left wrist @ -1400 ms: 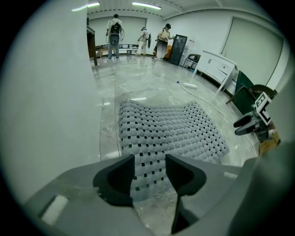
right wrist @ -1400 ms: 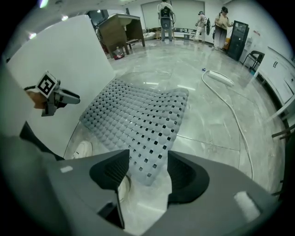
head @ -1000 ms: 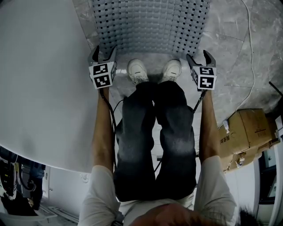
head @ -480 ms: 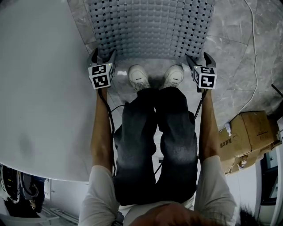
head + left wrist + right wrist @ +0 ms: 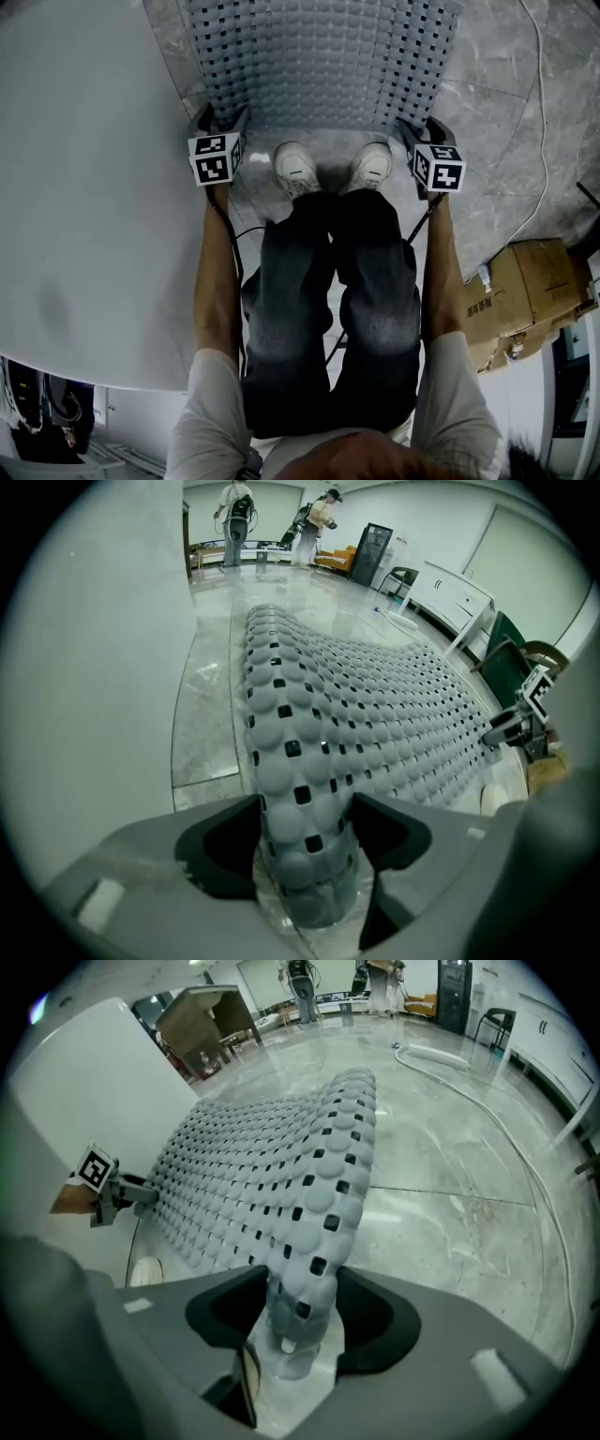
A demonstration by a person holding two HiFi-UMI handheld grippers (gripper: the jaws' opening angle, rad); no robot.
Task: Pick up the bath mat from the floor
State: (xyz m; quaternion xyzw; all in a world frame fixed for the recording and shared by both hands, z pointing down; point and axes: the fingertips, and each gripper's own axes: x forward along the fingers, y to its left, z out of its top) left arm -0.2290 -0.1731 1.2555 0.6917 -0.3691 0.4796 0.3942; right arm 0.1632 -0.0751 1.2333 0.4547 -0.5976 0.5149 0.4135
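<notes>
The grey bath mat (image 5: 319, 56), bumpy and full of square holes, lies on the marble floor ahead of the person's shoes. My left gripper (image 5: 220, 120) is at its near left corner and my right gripper (image 5: 422, 129) at its near right corner. In the left gripper view the left gripper (image 5: 305, 827) is shut on a raised fold of the mat (image 5: 375, 733). In the right gripper view the right gripper (image 5: 302, 1302) has its jaws closing, and both pads touch the pinched mat edge (image 5: 281, 1166) between them.
A large white curved surface (image 5: 84, 187) fills the left side. Cardboard boxes (image 5: 525, 281) stand at the right, and a white cable (image 5: 539, 141) runs across the floor beside the mat. The person's white shoes (image 5: 295, 169) stand just behind the mat edge.
Both grippers have moved forward onto the mat's near edge. The right jaws have narrowed around the mat corner.
</notes>
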